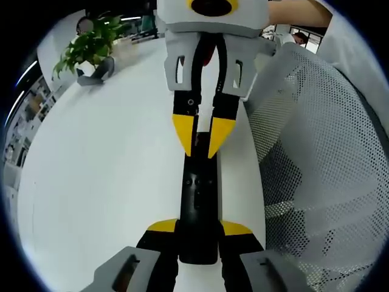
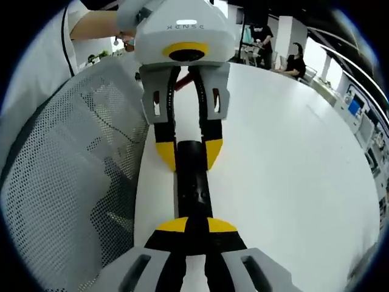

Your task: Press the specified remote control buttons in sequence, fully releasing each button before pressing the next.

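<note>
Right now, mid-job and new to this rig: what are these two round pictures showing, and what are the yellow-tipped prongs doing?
There is no robot here. A person holds a hand-held gripper in each hand, and each gripper carries a fisheye camera looking along its own fingers. In the left gripper view, the left gripper rises from the bottom, clamping the near end of the long black plastic remote control. The right gripper comes in from the top, its fingers nearly together with their tips at the remote's far end. The right gripper view shows the same scene from the opposite end. The remote lies on a white table, beside a white mesh chair back. A leafy green potted plant stands farther off.
</note>
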The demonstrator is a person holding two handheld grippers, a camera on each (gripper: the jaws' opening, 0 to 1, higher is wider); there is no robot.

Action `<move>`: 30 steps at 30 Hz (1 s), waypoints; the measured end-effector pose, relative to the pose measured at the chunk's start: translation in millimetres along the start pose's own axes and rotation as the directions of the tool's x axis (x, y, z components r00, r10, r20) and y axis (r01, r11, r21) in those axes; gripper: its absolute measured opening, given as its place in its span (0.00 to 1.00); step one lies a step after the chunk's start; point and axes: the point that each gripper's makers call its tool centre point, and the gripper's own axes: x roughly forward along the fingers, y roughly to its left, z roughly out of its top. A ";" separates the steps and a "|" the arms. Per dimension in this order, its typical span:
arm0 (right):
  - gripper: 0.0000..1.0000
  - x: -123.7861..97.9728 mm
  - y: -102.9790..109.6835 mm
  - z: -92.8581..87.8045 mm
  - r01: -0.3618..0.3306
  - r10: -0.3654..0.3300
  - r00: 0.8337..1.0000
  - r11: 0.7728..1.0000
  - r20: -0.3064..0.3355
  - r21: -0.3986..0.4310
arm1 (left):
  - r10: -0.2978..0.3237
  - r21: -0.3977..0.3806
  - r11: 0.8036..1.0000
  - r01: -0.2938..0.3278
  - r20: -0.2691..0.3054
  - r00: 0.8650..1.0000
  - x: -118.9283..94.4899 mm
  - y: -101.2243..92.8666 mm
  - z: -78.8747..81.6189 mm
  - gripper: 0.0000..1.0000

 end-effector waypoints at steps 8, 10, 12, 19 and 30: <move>0.06 2.3 1.8 0.1 0.012 -0.014 0.998 0.999 -0.059 -0.034 | -0.003 0.000 1.000 0.003 0.005 1.000 0.2 0.2 0.2 0.25; 0.06 2.8 0.9 0.3 0.011 -0.013 0.997 1.000 -0.078 -0.020 | -0.005 0.000 1.000 0.005 0.002 1.000 0.1 0.2 0.4 0.25; 0.06 3.5 1.0 0.8 -0.003 0.000 0.994 1.000 -0.106 -0.026 | -0.007 0.007 1.000 0.007 -0.010 1.000 0.3 0.2 0.6 0.25; 0.06 2.1 -0.3 -1.0 -0.015 0.015 0.995 1.000 -0.103 0.002 | -0.012 0.009 1.000 0.012 0.010 1.000 -0.4 0.6 -0.4 0.25; 0.06 1.4 0.5 4.6 0.042 -0.046 0.990 0.999 0.134 0.031 | -0.002 0.004 1.000 0.002 0.035 0.999 -0.3 0.5 0.2 0.24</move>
